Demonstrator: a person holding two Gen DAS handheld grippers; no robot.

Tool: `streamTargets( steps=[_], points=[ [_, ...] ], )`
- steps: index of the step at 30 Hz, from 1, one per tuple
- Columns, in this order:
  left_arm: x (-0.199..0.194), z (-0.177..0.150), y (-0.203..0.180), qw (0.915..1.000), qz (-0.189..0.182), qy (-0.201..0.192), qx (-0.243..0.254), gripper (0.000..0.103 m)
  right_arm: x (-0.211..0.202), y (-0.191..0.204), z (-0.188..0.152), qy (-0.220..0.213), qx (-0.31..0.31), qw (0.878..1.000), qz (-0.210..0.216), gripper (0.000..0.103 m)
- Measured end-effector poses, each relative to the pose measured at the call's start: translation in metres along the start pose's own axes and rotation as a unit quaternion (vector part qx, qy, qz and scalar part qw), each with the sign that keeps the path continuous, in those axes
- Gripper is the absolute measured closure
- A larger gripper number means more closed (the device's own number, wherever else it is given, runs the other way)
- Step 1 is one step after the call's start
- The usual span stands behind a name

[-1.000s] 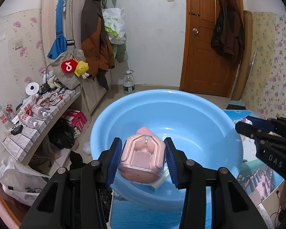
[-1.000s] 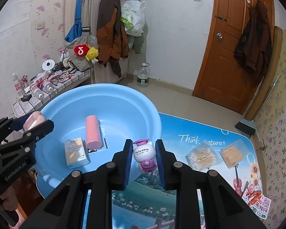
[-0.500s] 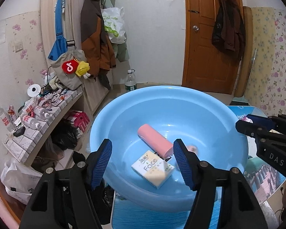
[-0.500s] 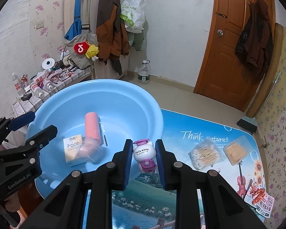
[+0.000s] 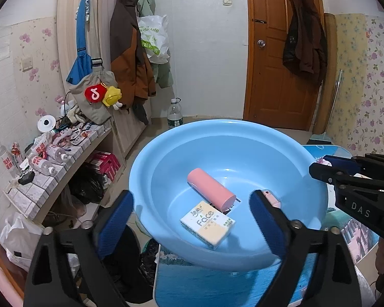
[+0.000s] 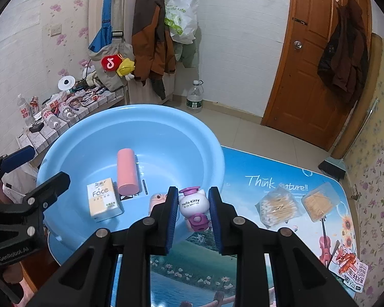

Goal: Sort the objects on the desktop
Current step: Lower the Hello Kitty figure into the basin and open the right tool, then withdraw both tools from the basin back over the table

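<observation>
Left gripper (image 5: 190, 211) opening, empty, over blue basin (image 5: 243, 133); right gripper (image 6: 193, 206) pinching Hello Kitty bottle (image 6: 192, 204)

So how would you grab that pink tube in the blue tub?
Grip the pink tube across its round sides at the middle, coming down from above. It lies flat on the tub floor, so its ends are poor holds. Mind the Face tissue pack right beside one end.
</observation>
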State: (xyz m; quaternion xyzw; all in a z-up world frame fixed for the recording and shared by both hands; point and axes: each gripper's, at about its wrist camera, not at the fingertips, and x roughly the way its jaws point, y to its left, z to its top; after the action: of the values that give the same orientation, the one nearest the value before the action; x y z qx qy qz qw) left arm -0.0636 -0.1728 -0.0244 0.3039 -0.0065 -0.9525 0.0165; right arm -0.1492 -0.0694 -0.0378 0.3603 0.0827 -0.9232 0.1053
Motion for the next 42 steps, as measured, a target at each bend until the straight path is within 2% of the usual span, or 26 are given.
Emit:
streamTargets(
  steps=[1,9,23,30,31,32,35,42],
  points=[
    [-0.001,0.0,0.0,1.0,0.0,-0.002,0.001,0.0,0.0,0.0,0.0,0.0,0.0,1.0,0.0,0.078],
    [-0.006,-0.001,0.007,1.0,0.001,-0.007,-0.004,0.0,0.001,0.004,0.001,0.002,-0.004,1.0,0.008,0.078],
    [-0.014,-0.005,0.028,0.9997,0.011,-0.009,-0.021,0.0,0.014,0.05,0.012,-0.004,-0.047,0.998,0.046,0.078],
    [-0.013,-0.006,0.034,0.9995,0.013,-0.006,-0.026,0.0,0.03,0.061,0.008,0.023,-0.043,0.995,0.081,0.078],
    [-0.012,-0.007,0.034,0.9995,0.014,-0.005,-0.027,0.0,0.032,0.061,0.007,0.026,-0.042,0.996,0.08,0.072],
    [-0.012,-0.007,0.035,0.9995,0.014,-0.005,-0.027,0.0,0.032,0.06,0.006,0.025,-0.04,0.996,0.077,0.059],
    [-0.012,-0.009,0.036,0.9994,0.014,-0.004,-0.031,0.0,0.029,0.059,0.005,0.013,-0.039,0.997,0.064,0.032],
    [-0.015,-0.011,0.033,0.9995,0.011,-0.005,-0.029,0.0,0.024,0.056,0.005,0.002,-0.043,0.998,0.053,0.03]
  ],
)
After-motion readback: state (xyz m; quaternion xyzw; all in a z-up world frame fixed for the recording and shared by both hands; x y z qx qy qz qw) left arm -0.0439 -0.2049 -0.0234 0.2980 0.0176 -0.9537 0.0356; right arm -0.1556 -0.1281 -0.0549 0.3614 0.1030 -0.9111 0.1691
